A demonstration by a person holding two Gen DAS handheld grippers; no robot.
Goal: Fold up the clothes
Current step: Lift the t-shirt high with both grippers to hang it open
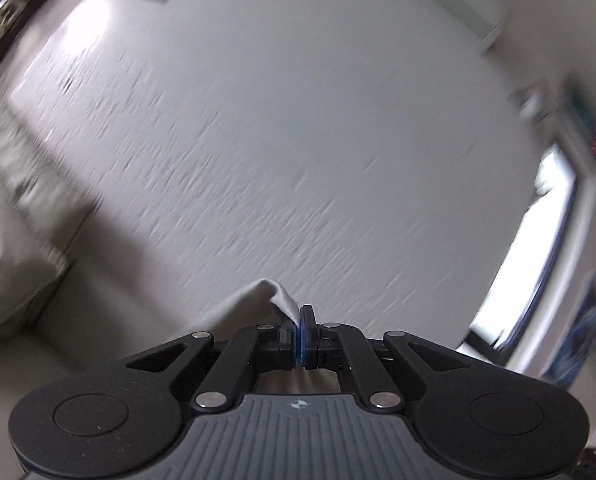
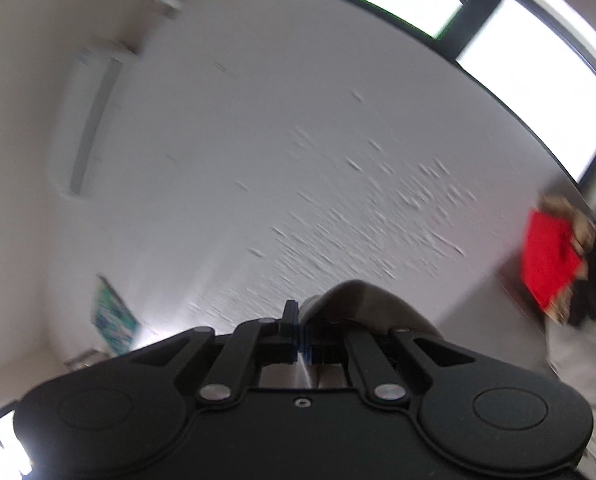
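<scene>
Both wrist views tilt up at the white textured ceiling and are motion-blurred. My left gripper (image 1: 299, 320) is shut on a fold of white garment (image 1: 258, 300) that bunches up at the fingertips and hangs away to the lower left. My right gripper (image 2: 300, 320) is shut on a grey-white fold of the garment (image 2: 362, 300) that humps up just right of the fingertips. The rest of the garment is hidden below both grippers.
A pale sofa or bedding (image 1: 14, 240) lies at the left. Bright windows (image 1: 538, 248) (image 2: 538, 80) are at the right. A wall air conditioner (image 2: 90, 120), a teal picture (image 2: 112, 320) and a red item (image 2: 550, 260) stand around the room.
</scene>
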